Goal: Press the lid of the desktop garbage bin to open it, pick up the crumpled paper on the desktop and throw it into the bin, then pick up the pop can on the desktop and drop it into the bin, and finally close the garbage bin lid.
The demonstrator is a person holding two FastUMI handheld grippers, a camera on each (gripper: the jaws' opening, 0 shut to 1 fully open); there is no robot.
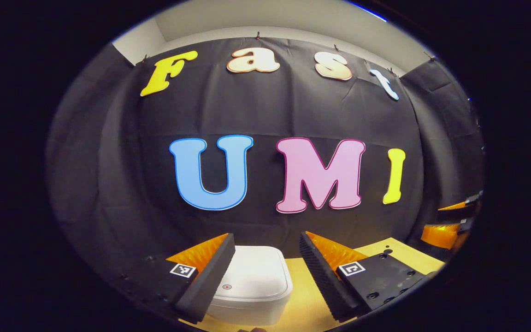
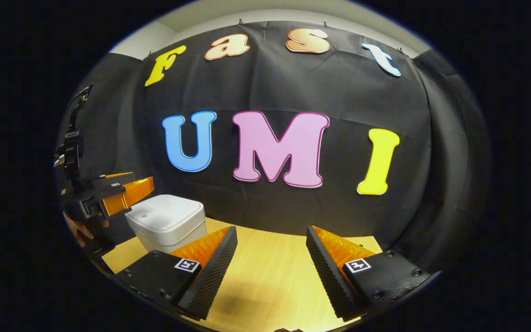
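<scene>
Low in the left gripper view, the left gripper (image 1: 266, 272) holds its two fingers spread wide, nothing between them but air. Behind and below that gap sits the white desktop garbage bin (image 1: 251, 286), at the bottom centre of the frame on the yellow wooden tabletop (image 1: 397, 256). Its lid (image 1: 254, 269) lies flat and closed, with a small round button (image 1: 227, 287) near the front edge, just beside the inner face of the finger on the left side of the frame. I cannot tell whether that finger touches the bin. At the far right edge of the frame the right gripper (image 1: 450, 226) shows, too cut off to judge its fingers there.

Across the bottom of the right gripper view, the right gripper (image 2: 271, 265) also has its fingers parted wide and holds nothing; bare tabletop (image 2: 270, 272) shows between them. The bin (image 2: 166, 223) stands at the lower left of the frame, near the back of the table, lid (image 2: 166, 212) closed. Just left of it and slightly above hangs the left gripper (image 2: 120, 193), its fingers reaching over the bin's near edge, held by a hand (image 2: 81, 230) at the left edge of the frame.
</scene>
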